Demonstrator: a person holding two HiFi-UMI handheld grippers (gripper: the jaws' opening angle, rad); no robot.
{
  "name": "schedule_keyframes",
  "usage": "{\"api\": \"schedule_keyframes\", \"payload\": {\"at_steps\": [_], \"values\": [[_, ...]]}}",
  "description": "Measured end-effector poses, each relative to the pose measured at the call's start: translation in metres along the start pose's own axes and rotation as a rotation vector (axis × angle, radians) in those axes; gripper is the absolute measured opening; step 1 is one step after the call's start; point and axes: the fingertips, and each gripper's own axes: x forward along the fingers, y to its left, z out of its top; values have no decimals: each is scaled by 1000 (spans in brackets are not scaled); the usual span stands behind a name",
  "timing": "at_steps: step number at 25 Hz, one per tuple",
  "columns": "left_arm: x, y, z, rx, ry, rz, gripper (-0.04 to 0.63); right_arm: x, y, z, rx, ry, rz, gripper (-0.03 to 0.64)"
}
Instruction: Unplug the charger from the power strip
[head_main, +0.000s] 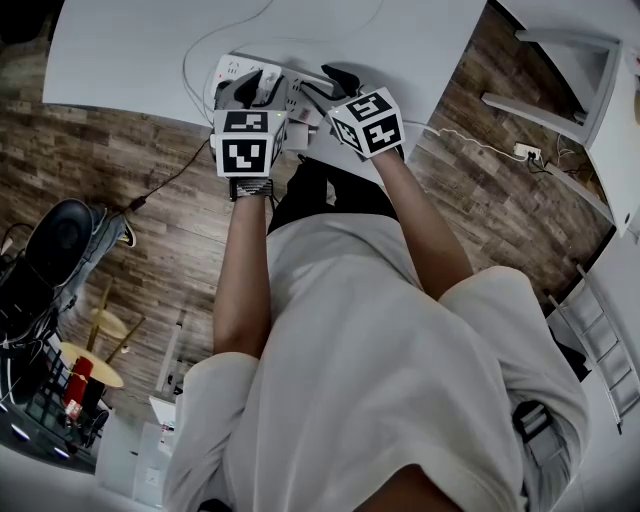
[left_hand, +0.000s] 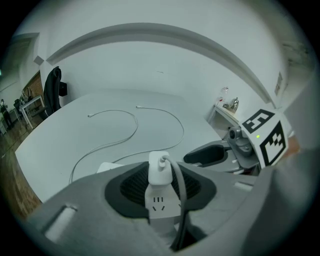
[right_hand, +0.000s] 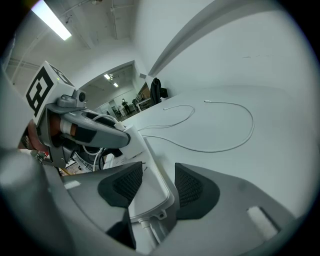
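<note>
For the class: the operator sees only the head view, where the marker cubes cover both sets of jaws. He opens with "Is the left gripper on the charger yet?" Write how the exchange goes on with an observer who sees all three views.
Observer: Yes. In the left gripper view, the white charger stands between the pads of the left gripper, which seem to press on both its sides.
Operator: Is it out of the socket?
Observer: No. It sits plugged into the power strip, and its cable curves down towards the camera.
Operator: And the right gripper?
Observer: The right gripper appears closed on the strip's end, where the strip's own cord leaves.
</note>
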Motion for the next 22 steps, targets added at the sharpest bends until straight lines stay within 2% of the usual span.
{"api": "schedule_keyframes", "payload": {"at_steps": [2, 7, 11, 13, 19, 22], "values": [[-1, 1, 1, 17, 3, 6, 139, 0, 1, 1, 0, 0, -1, 209], [-2, -6, -1, 124, 32, 42, 138, -2, 1, 0, -2, -5, -3, 209], [-2, -8, -1, 152, 38, 48, 140, -3, 2, 0, -2, -7, -3, 210], [-2, -7, -1, 131, 35, 46, 140, -3, 2, 0, -2, -8, -2, 210], [-6, -3, -1, -19, -5, 1, 140, -4, 3, -1, -2, -10, -3, 212], [-7, -3, -1, -43, -13, -6, 140, -4, 3, -1, -2, -12, -5, 213]]}}
